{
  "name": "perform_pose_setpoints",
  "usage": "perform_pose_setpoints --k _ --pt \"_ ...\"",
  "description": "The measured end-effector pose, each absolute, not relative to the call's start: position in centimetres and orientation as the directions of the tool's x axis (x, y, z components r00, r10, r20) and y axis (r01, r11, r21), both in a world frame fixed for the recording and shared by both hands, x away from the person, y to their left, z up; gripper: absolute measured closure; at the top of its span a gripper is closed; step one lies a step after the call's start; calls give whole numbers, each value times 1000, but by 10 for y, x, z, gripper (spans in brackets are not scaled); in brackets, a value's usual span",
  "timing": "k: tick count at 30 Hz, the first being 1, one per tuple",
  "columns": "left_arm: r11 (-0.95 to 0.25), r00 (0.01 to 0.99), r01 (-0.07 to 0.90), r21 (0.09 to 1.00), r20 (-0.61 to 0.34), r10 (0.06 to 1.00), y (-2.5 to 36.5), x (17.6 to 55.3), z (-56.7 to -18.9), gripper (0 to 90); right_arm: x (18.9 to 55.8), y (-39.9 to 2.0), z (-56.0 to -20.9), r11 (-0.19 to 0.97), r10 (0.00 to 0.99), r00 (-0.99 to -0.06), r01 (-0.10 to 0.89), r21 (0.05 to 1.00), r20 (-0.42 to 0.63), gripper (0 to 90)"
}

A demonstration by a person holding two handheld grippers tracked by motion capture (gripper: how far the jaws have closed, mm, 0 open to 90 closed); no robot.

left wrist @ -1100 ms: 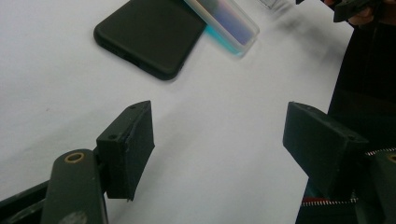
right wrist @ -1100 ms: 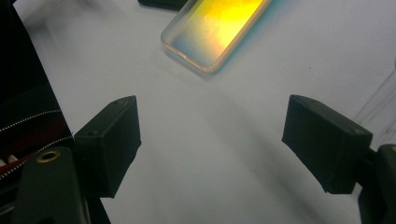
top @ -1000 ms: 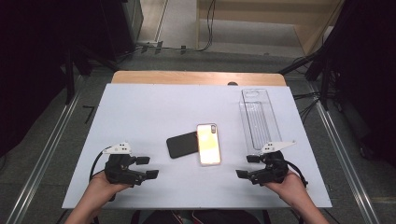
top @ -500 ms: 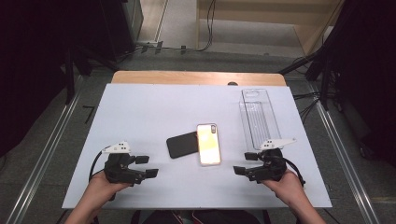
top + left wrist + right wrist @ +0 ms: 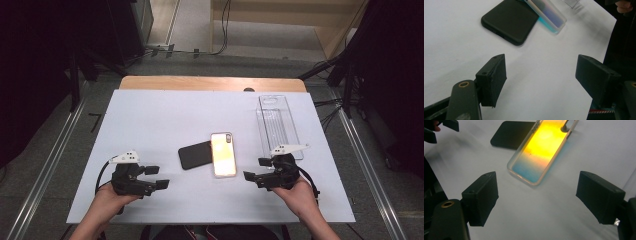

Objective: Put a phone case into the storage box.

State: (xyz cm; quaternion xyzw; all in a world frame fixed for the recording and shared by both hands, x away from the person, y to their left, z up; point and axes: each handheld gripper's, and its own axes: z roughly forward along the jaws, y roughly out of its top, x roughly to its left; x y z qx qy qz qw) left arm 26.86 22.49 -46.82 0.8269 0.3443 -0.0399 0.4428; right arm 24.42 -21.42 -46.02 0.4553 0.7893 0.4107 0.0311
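Untouched so far: yellow case (image 5: 223, 154) overlapping black phone (image 5: 194, 155), between left gripper (image 5: 159, 177) and right gripper (image 5: 255, 169); both released, empty; grasping pending.

On the white bench (image 5: 150, 120) lie a black phone (image 5: 194, 155), an orange case (image 5: 223, 154) partly over it, and what seems a clear tray (image 5: 278, 122).

Yellow-blue clear phone case (image 5: 223, 154) flat mid-table, overlapping black phone (image 5: 195, 155)
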Motion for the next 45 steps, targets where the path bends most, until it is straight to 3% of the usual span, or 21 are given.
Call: perform_pose_setpoints --k 13,15,17,19,24,33,45 --pt "-370 759 606 704 -373 534 225 269 -468 248 254 -198 -457 229 776 -545 712 664 317 160" --pt "-368 758 607 704 -375 534 225 269 -468 248 256 -196 -456 223 785 -538 709 669 308 135" --pt "-364 757 608 706 -375 535 226 269 -468 248 257 -194 -456 212 784 -542 692 690 302 21" --pt "-364 756 608 706 -375 536 226 269 -468 248 258 -190 -456 193 781 -538 691 697 317 0" --pt "-363 756 608 706 -377 535 225 269 -468 248 260 -178 -456 215 789 -542 686 695 290 0" --pt "-358 752 613 704 -381 539 227 269 -468 248 274 -162 -454 138 842 -448 719 681 302 0" --pt "-357 750 614 704 -380 541 227 269 -468 248 287 -145 -458 113 875 -393 734 670 283 0"
